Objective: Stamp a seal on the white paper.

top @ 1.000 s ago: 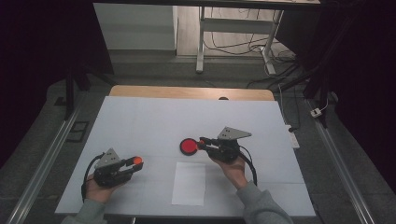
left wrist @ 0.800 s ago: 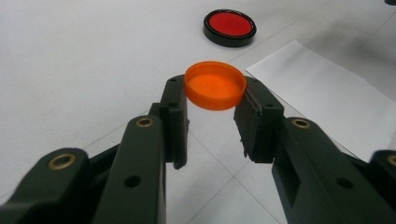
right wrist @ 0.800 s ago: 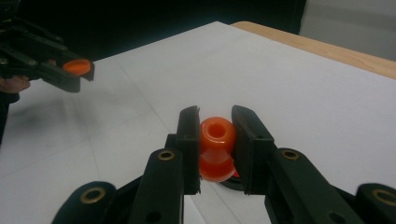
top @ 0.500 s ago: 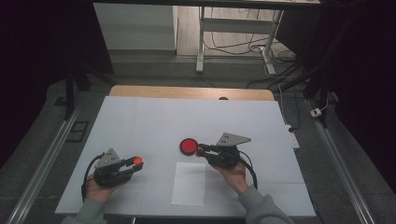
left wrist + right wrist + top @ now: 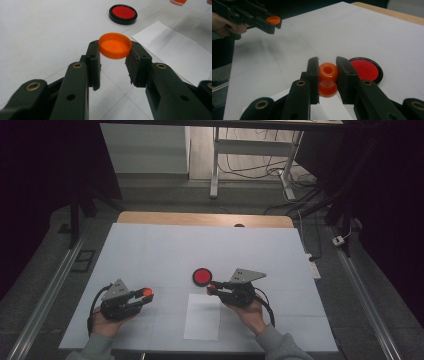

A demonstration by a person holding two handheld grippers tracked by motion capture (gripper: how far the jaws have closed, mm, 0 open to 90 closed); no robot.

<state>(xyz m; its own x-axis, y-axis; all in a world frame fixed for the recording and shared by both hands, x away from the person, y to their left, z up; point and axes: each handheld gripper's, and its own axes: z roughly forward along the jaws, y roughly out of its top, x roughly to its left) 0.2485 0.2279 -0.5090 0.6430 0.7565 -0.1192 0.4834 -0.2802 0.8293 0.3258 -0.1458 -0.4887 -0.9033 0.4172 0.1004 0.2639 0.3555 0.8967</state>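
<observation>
**Cap and small bottle held apart, right hand drawn nearer**

Orange cap is clamped in the left gripper, near the tabletop's front-left corner. Orange bottle is pinched by the right gripper, which has been shifted slightly toward the front edge since a second ago, beside the red disc and white sheet. Judged: capping not yet begun.

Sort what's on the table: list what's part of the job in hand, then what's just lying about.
In hand:
- orange cap, in the left gripper
- orange stamp piece, in the right gripper

Lying about:
- red ink pad
- white paper sheet
</observation>
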